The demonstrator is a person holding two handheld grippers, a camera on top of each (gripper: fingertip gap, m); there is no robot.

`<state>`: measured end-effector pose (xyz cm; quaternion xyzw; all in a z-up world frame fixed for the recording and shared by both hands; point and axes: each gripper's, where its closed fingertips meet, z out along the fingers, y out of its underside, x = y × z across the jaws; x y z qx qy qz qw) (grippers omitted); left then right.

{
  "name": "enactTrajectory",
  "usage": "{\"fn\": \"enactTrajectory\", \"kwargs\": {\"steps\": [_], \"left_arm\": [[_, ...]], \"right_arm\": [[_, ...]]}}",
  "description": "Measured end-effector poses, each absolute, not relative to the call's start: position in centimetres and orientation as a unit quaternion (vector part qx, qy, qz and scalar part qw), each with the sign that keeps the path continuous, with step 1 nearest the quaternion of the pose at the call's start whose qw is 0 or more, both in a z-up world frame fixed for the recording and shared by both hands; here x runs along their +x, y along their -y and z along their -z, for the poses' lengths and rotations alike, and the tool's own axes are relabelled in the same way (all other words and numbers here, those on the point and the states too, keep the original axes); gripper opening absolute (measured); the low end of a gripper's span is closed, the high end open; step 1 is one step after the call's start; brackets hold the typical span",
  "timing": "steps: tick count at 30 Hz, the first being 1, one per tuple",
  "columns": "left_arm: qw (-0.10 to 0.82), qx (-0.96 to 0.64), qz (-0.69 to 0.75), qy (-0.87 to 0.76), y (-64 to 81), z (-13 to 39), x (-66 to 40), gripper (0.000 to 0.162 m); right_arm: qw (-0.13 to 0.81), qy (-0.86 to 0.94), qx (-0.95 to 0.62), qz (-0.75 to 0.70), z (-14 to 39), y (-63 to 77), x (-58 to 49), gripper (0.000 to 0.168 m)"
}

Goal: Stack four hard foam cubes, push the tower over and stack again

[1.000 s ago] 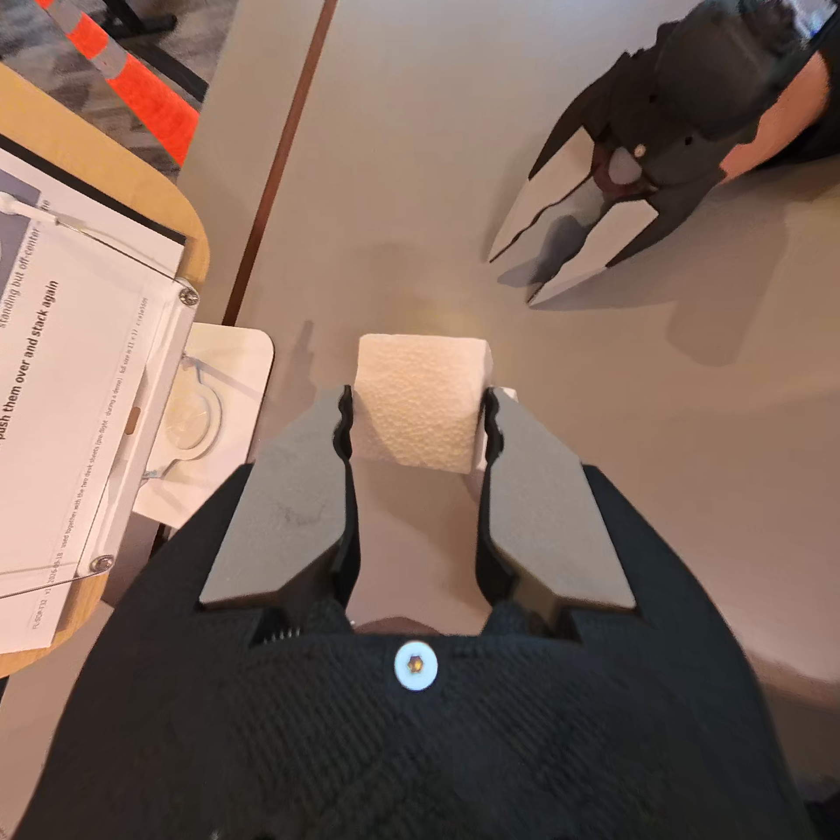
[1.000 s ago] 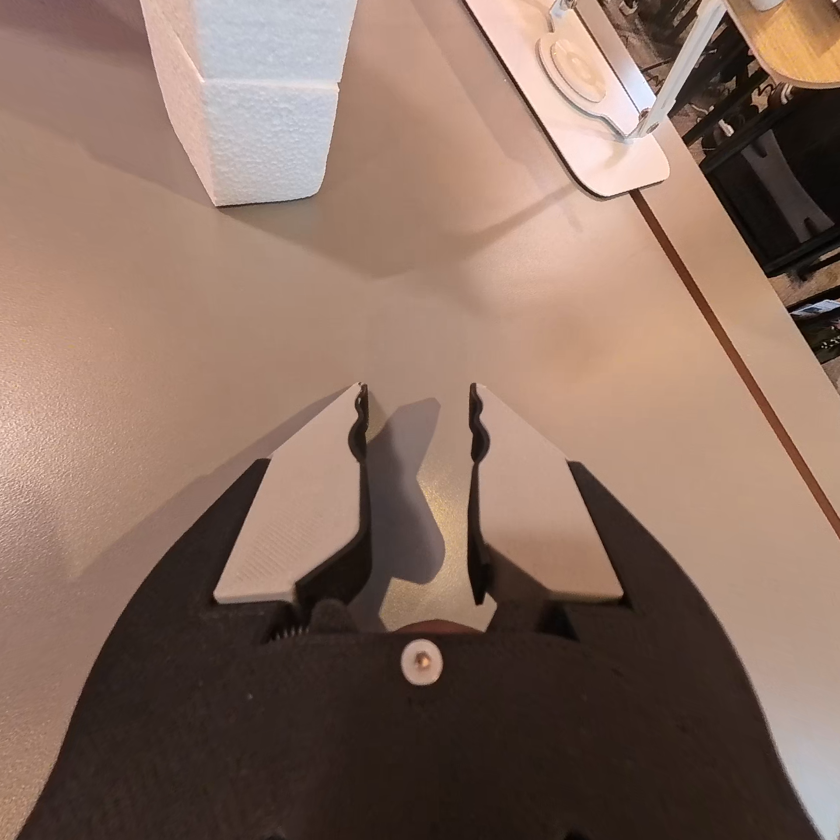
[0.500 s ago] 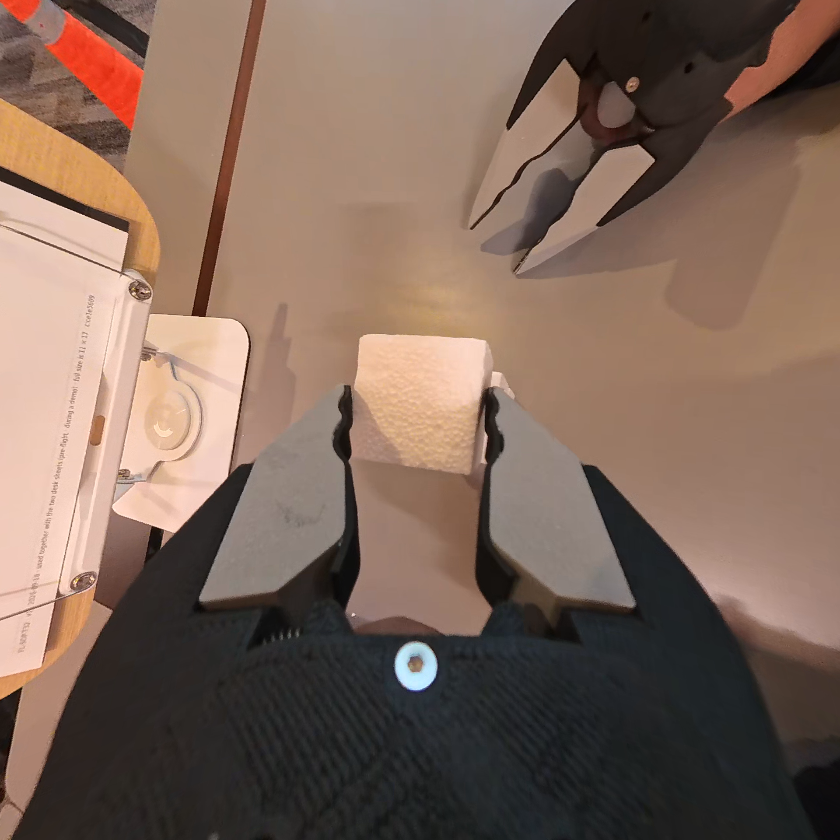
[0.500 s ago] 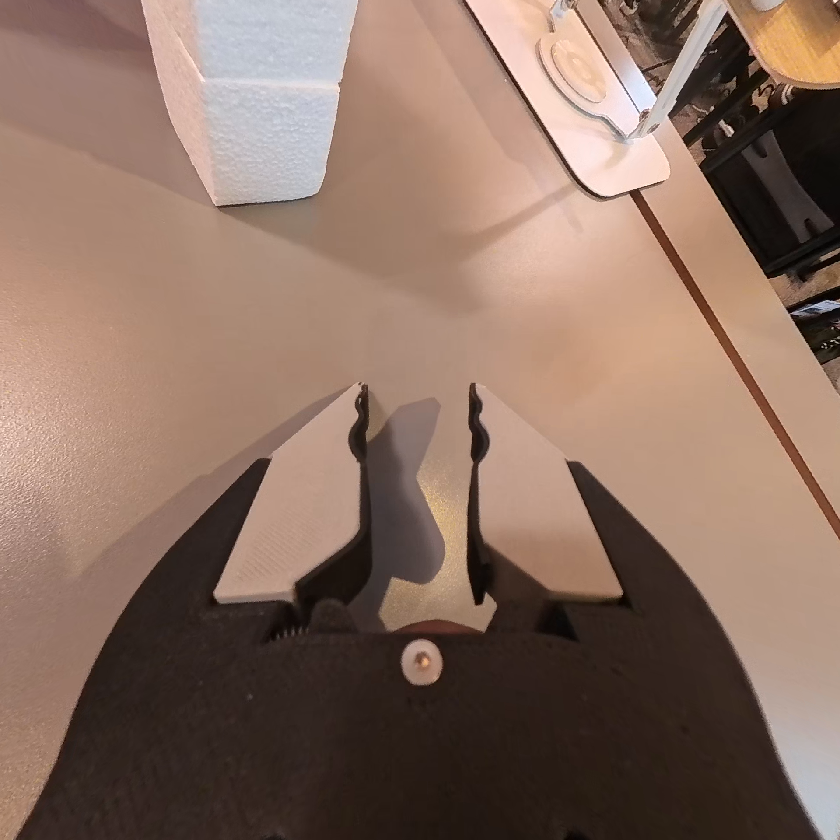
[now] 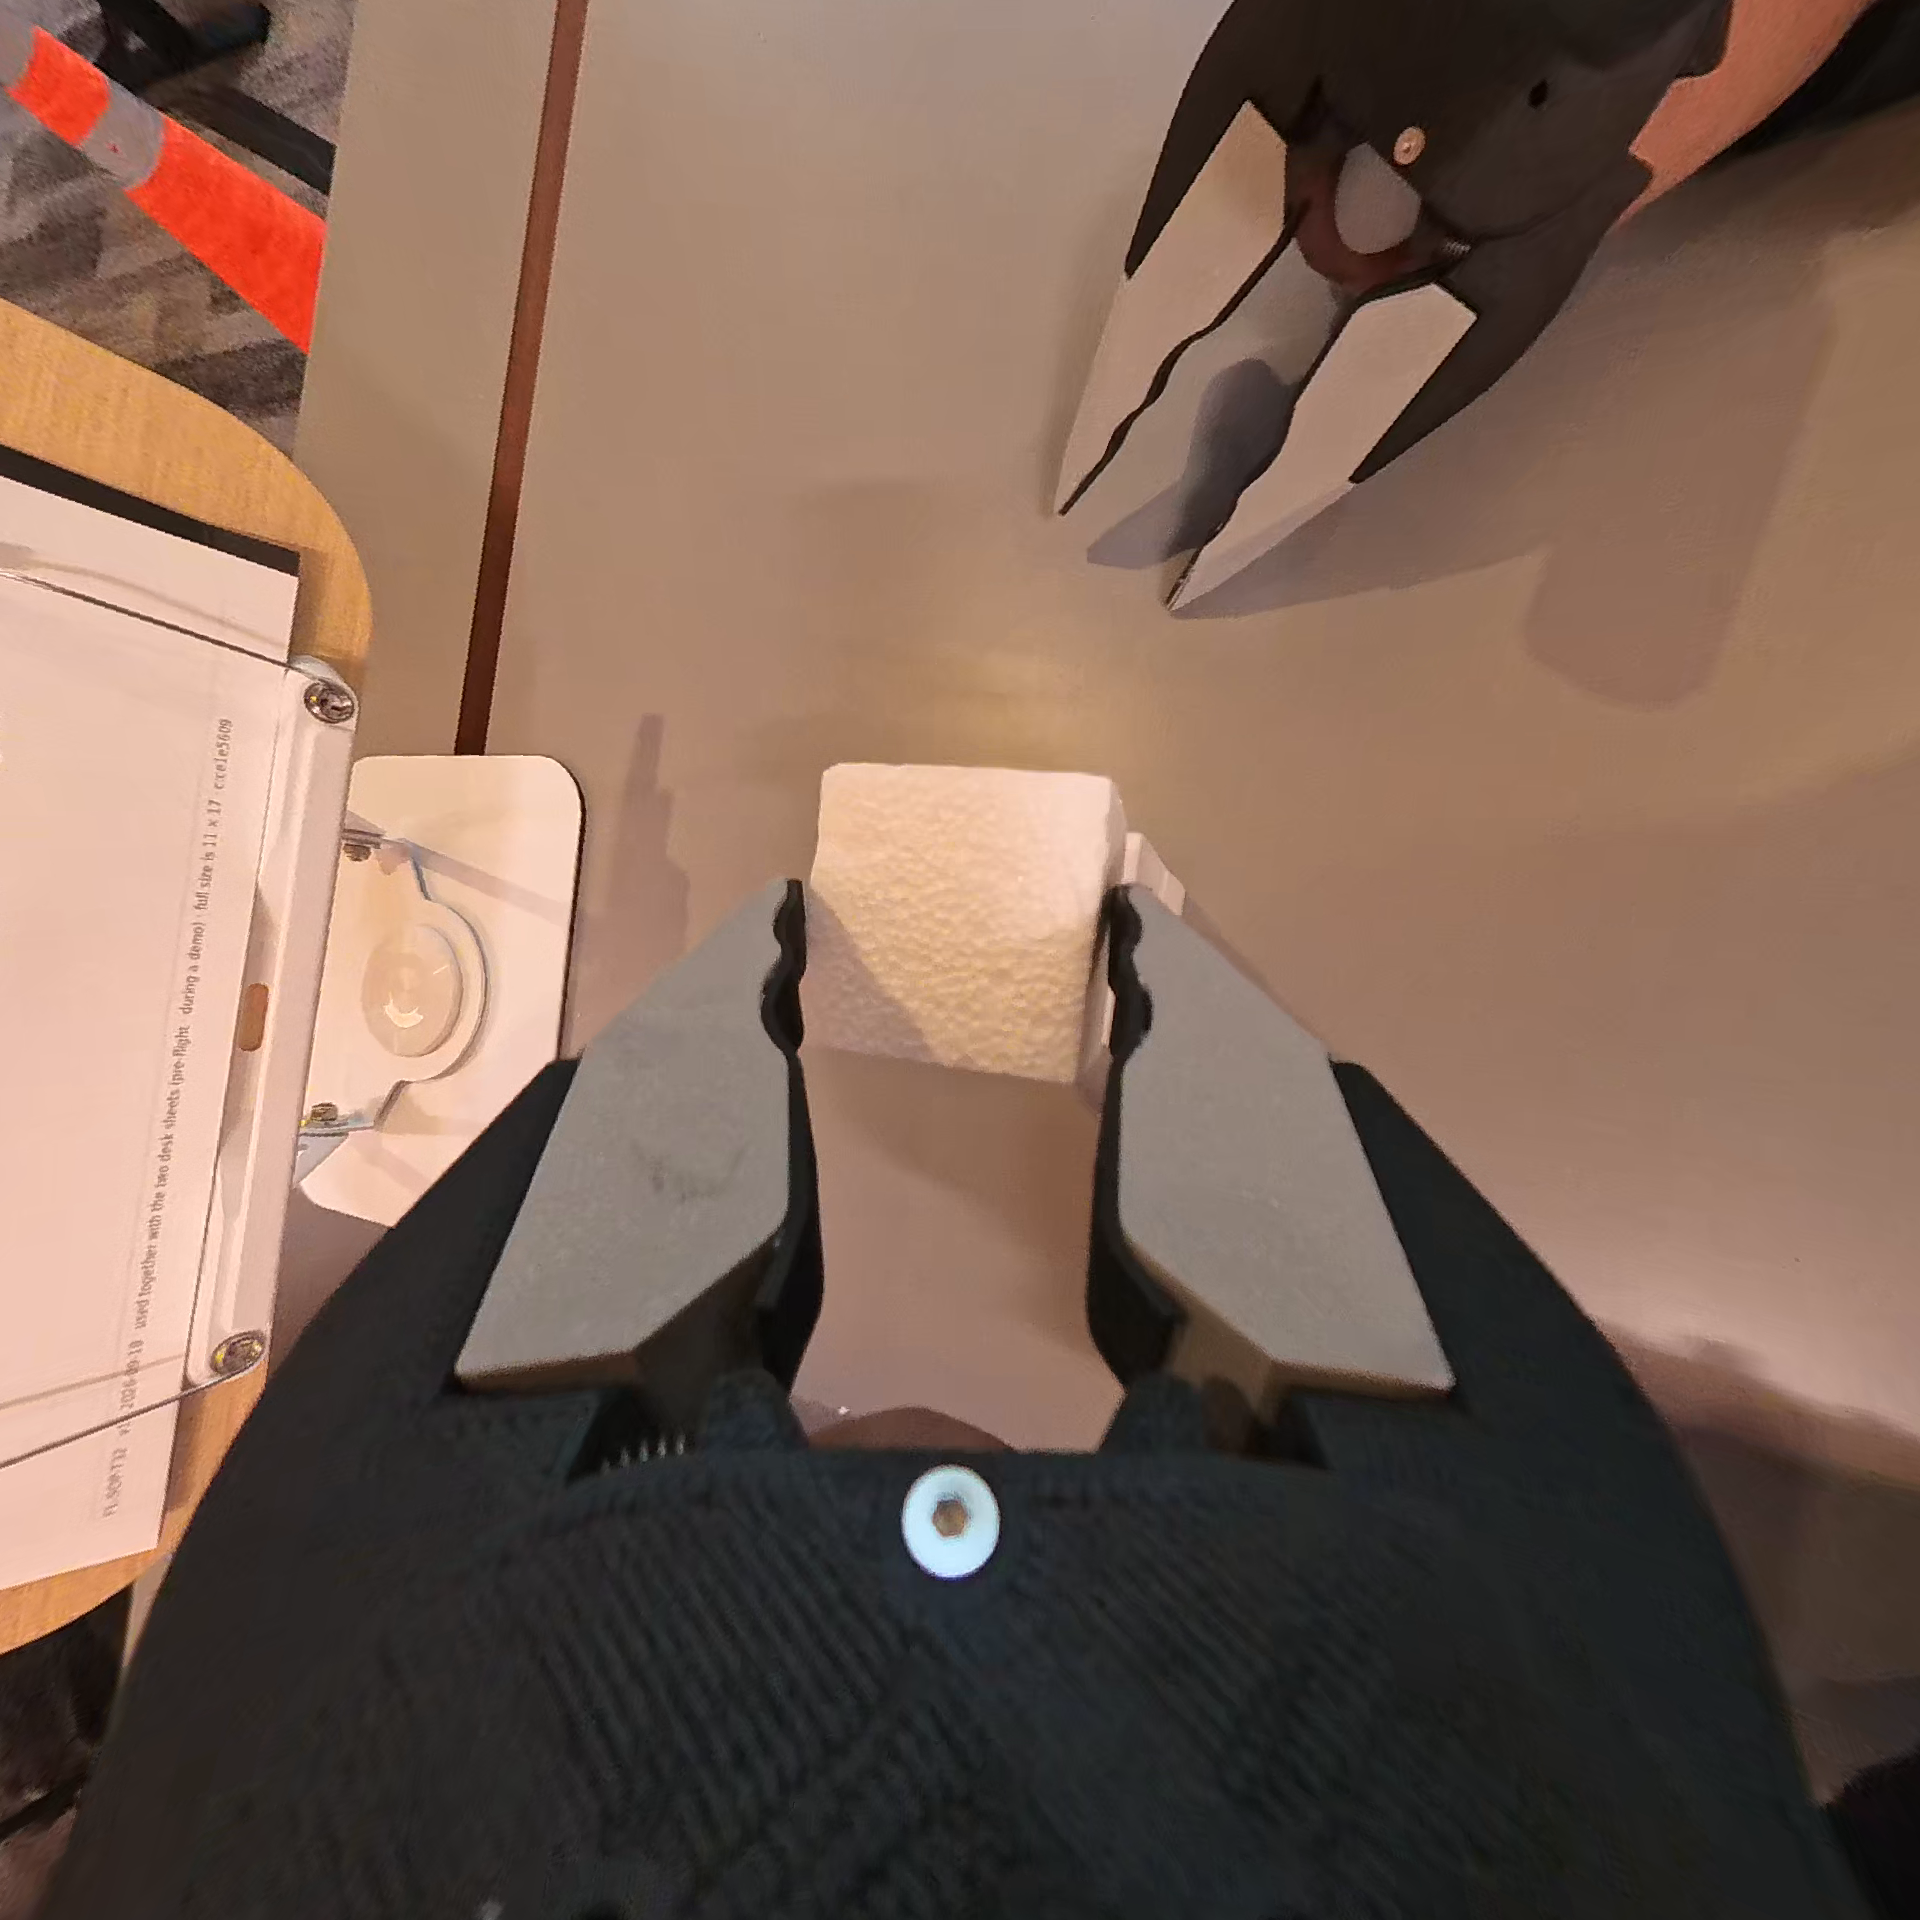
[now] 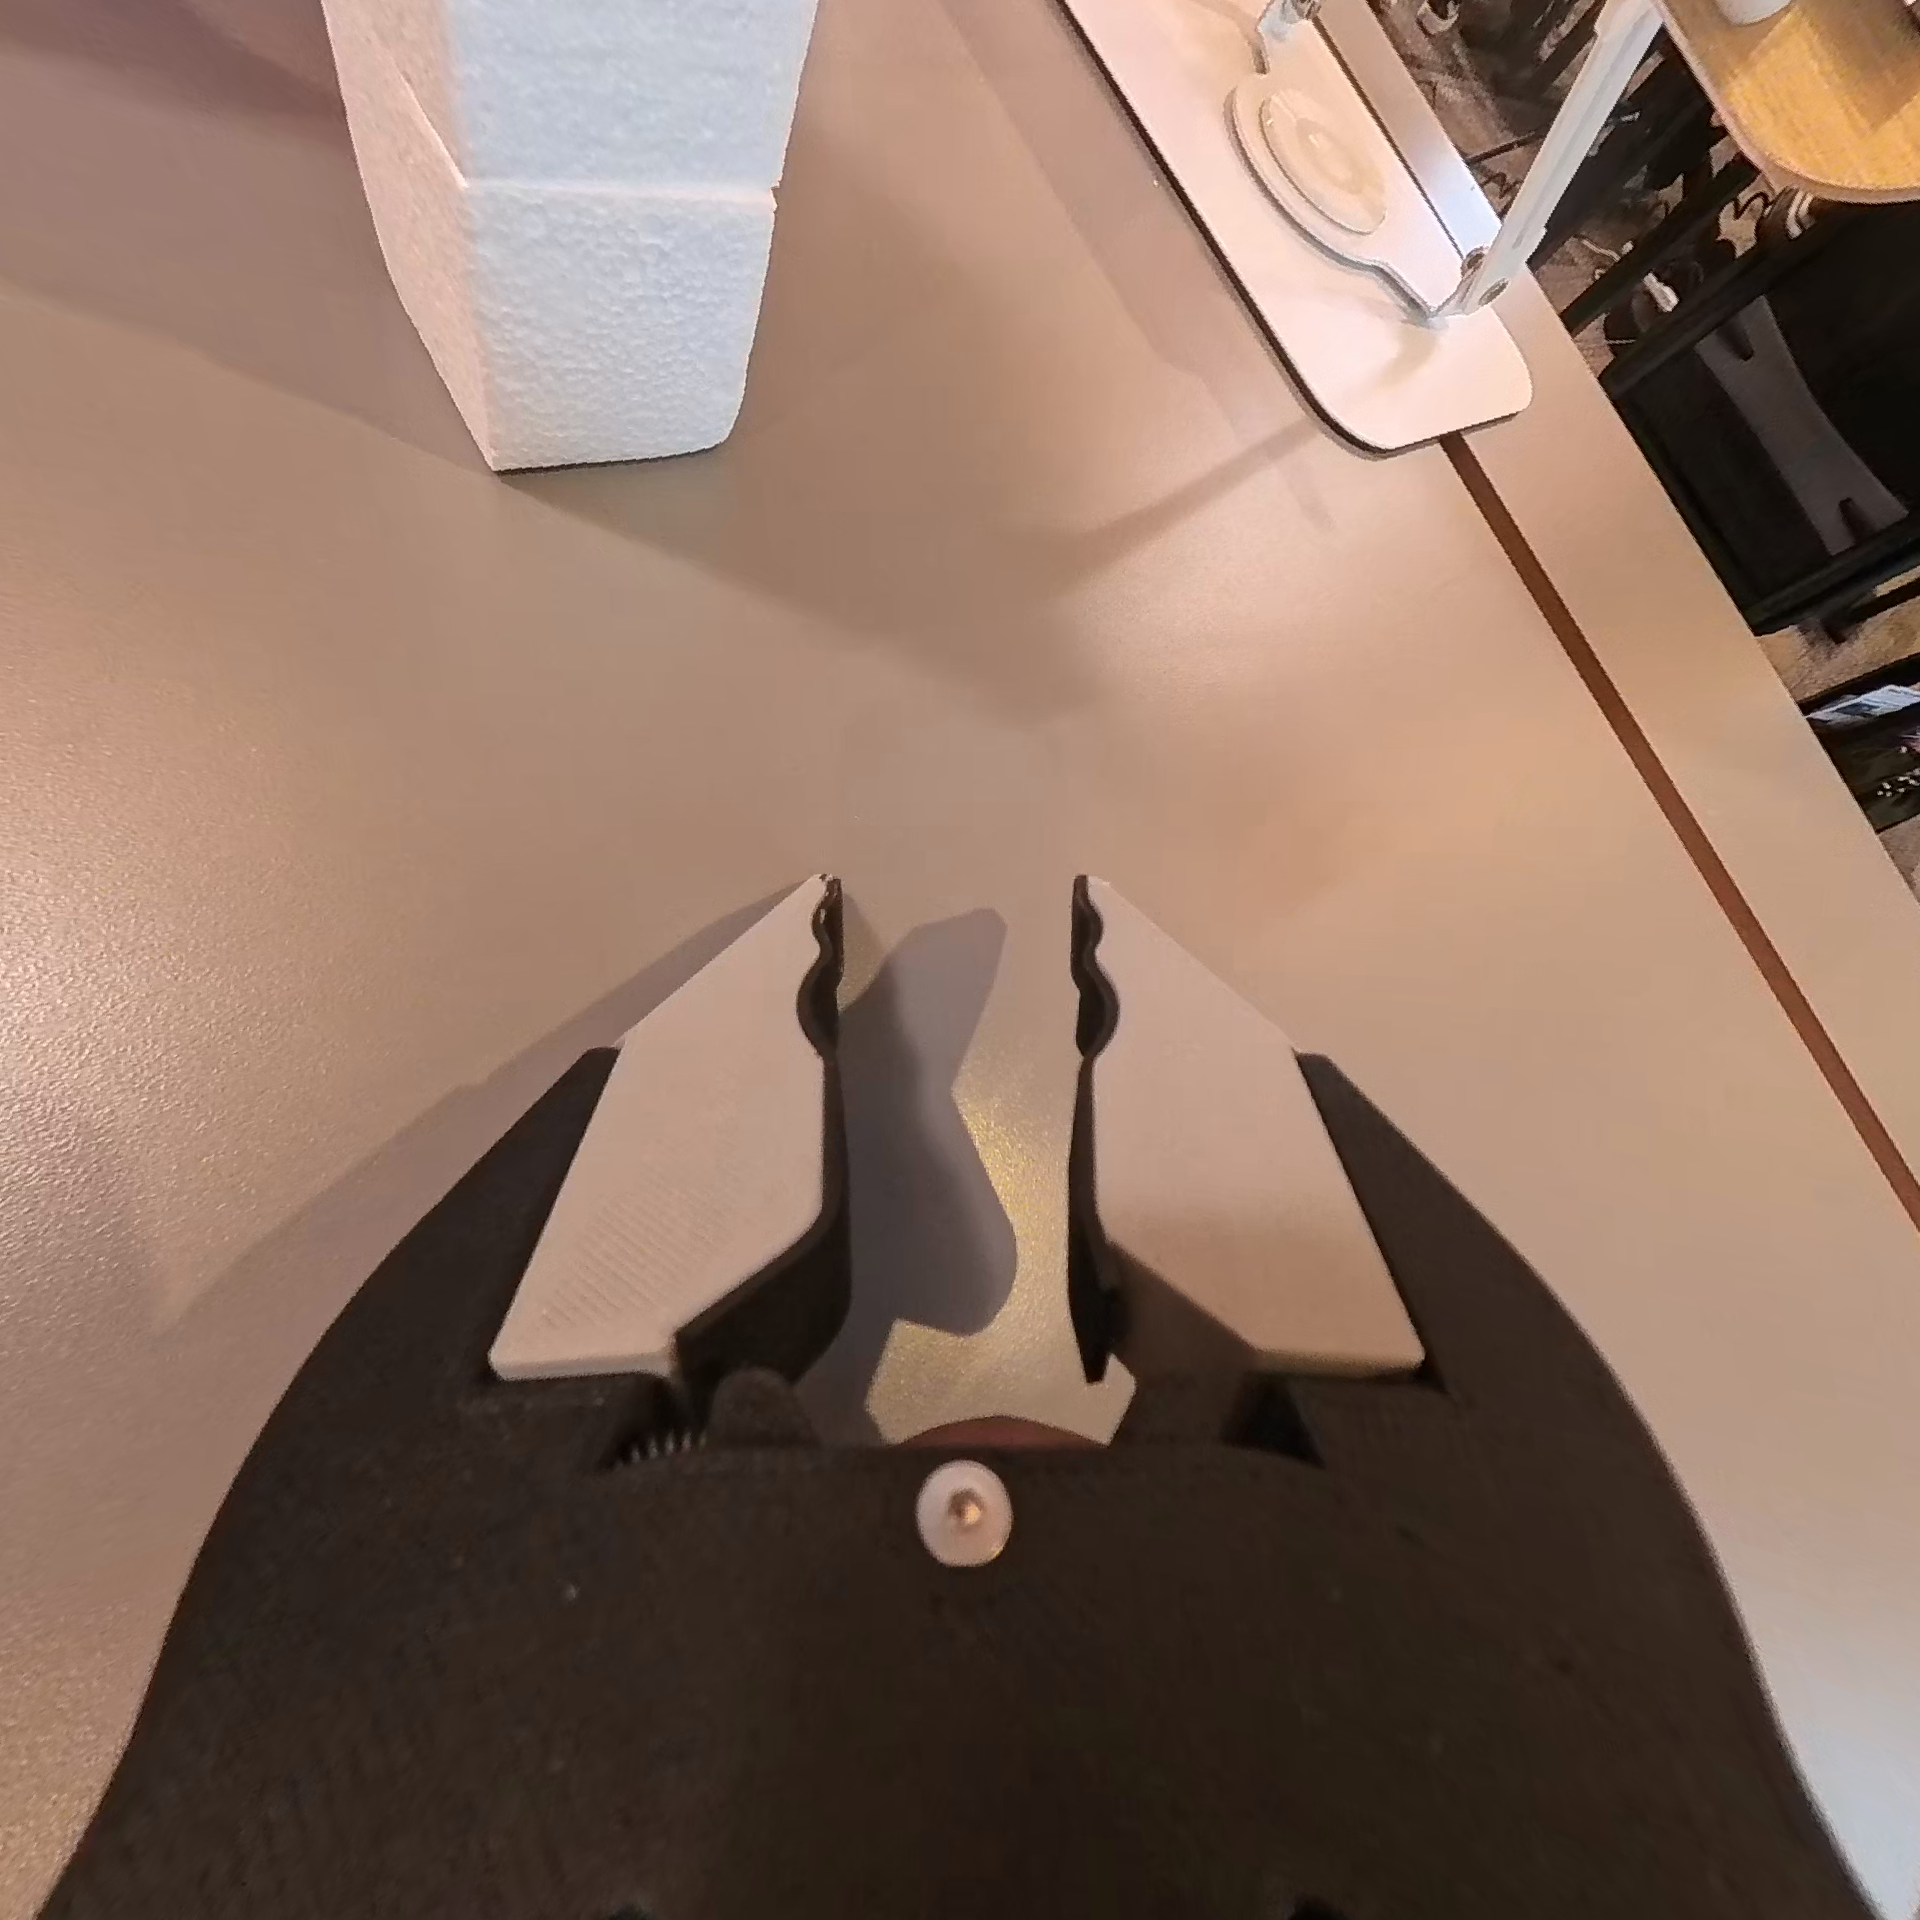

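My left gripper (image 5: 951,914) looks straight down and is shut on a white foam cube (image 5: 956,914), held by its two sides. A sliver of another white cube (image 5: 1151,873) shows just under it on the right; the rest of the stack is hidden. In the right wrist view the tower stands at the top left, with the bottom cube (image 6: 613,312) on the table and a second cube (image 6: 623,83) on it; the top is cut off. My right gripper (image 6: 951,894) is open and empty, low over the table, apart from the tower. It also shows in the left wrist view (image 5: 1117,556).
A white stand base with a round disc (image 5: 447,977) sits left of the tower, also seen in the right wrist view (image 6: 1340,187). A sheet in a clear holder (image 5: 114,1039) lies over a round wooden top (image 5: 332,582). The table's brown edge strip (image 5: 520,364) runs nearby. There is about 20 cm between the tips of the two grippers.
In the left wrist view the stand, sheet and right gripper have slid up and left, while the cube stays fixed between my left fingers. The right wrist view is unchanged.
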<state>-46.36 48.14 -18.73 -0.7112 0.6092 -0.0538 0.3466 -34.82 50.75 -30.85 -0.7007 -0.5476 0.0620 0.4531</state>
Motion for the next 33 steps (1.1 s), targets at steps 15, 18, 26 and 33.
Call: {"fn": "enactTrajectory", "kwargs": {"steps": [15, 18, 26, 33], "left_arm": [[0.338, -0.712, 0.05, -0.613, -48.15, 19.18, -46.27, 0.057], [0.336, -0.713, 0.049, -0.613, -48.12, 19.26, -46.3, 0.057], [0.331, -0.715, 0.048, -0.614, -48.04, 19.49, -46.27, 0.057], [0.329, -0.715, 0.045, -0.615, -48.05, 19.65, -46.36, 0.057]], "right_arm": [[0.453, 0.548, -0.701, -0.062, 30.85, -50.76, -34.82, 0.041], [0.453, 0.547, -0.701, -0.062, 30.85, -50.76, -34.82, 0.041], [0.453, 0.547, -0.701, -0.063, 30.84, -50.74, -34.81, 0.041], [0.453, 0.548, -0.701, -0.063, 30.84, -50.73, -34.82, 0.041]]}}
